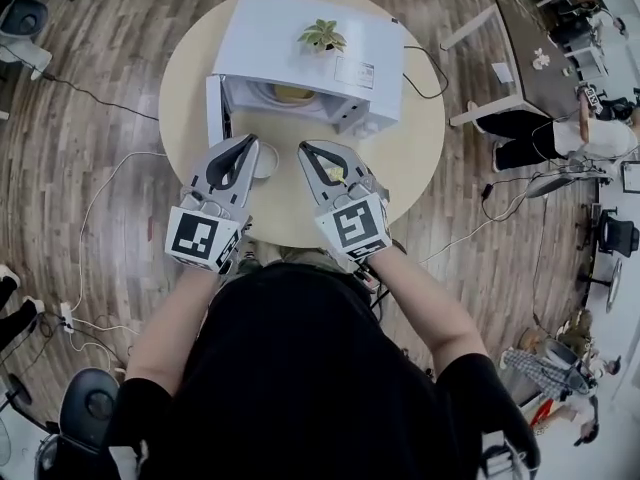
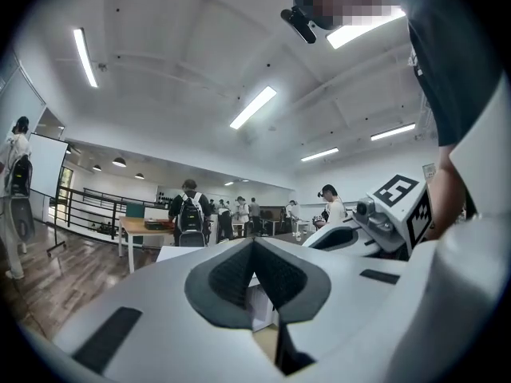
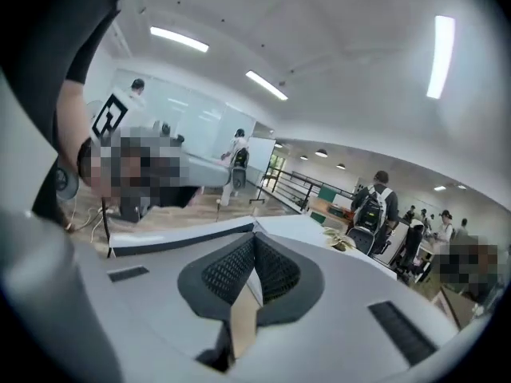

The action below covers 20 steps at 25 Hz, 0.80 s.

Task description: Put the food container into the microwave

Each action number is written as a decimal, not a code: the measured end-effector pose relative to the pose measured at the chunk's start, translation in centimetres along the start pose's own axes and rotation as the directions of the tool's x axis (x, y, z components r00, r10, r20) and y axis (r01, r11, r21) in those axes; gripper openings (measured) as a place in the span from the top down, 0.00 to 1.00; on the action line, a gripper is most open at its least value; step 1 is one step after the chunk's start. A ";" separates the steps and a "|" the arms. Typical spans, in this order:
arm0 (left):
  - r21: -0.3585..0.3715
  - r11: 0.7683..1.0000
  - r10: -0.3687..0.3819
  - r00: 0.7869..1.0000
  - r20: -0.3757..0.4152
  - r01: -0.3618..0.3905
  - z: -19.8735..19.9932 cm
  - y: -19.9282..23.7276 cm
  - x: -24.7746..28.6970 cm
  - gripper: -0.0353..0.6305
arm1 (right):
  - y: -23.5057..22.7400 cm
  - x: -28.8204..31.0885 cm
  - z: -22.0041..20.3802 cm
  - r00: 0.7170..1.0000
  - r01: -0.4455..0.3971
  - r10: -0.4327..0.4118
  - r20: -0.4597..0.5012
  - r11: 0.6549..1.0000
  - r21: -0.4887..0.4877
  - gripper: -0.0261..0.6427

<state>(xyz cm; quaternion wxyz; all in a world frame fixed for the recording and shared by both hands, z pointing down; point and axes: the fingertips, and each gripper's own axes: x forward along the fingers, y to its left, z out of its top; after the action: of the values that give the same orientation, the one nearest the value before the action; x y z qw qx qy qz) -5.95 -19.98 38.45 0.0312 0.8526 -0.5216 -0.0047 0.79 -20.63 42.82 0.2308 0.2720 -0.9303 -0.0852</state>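
The white microwave (image 1: 320, 43) stands at the table's far side with its door (image 1: 213, 108) swung open to the left. Inside its cavity lies a round pale dish with yellow food (image 1: 290, 93). A white round piece (image 1: 267, 160) lies on the table beside my left gripper (image 1: 250, 143), partly hidden by it. Something yellow (image 1: 334, 173) shows through the frame of my right gripper (image 1: 305, 150). Both grippers hover side by side over the table's near half, tips toward the microwave, jaws shut with nothing between them. In the gripper views the left gripper's (image 2: 254, 244) and right gripper's (image 3: 255, 236) tips meet.
A small potted plant (image 1: 322, 36) sits on the microwave's top. The round wooden table (image 1: 420, 158) has a black cable (image 1: 425, 68) trailing off its right side. Chairs, desks and several people stand around the room; cords run over the floor at left.
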 end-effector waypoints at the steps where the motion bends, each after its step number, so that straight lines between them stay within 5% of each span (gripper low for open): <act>1: 0.003 1.000 -0.003 1.000 0.007 0.003 0.3 0.0 0.0 0.92 | -0.6 -0.8 0.9 0.999 0.026 -0.027 0.032 0.999 0.030 0.94; 6: 0.018 1.000 -0.008 0.999 0.039 0.008 1.8 0.1 -0.6 0.92 | -3.2 -4.4 2.7 0.977 0.124 -0.154 0.147 0.973 0.194 0.94; 11: 0.012 1.000 0.005 0.998 0.068 -0.006 3.1 0.8 -1.4 0.92 | -4.7 -6.9 4.1 0.933 0.199 -0.262 0.245 0.947 0.253 0.94; 20: 0.018 0.999 0.025 0.996 0.088 -0.027 4.3 2.3 -2.4 0.92 | -5.7 -8.5 3.5 0.888 0.293 -0.381 0.257 0.900 0.322 0.94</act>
<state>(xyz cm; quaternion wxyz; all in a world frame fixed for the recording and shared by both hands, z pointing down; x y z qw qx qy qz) -9.20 -19.12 34.24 0.0003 0.8450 -0.5334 -0.0367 8.10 -20.66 34.82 0.0214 0.4432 -0.8954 -0.0368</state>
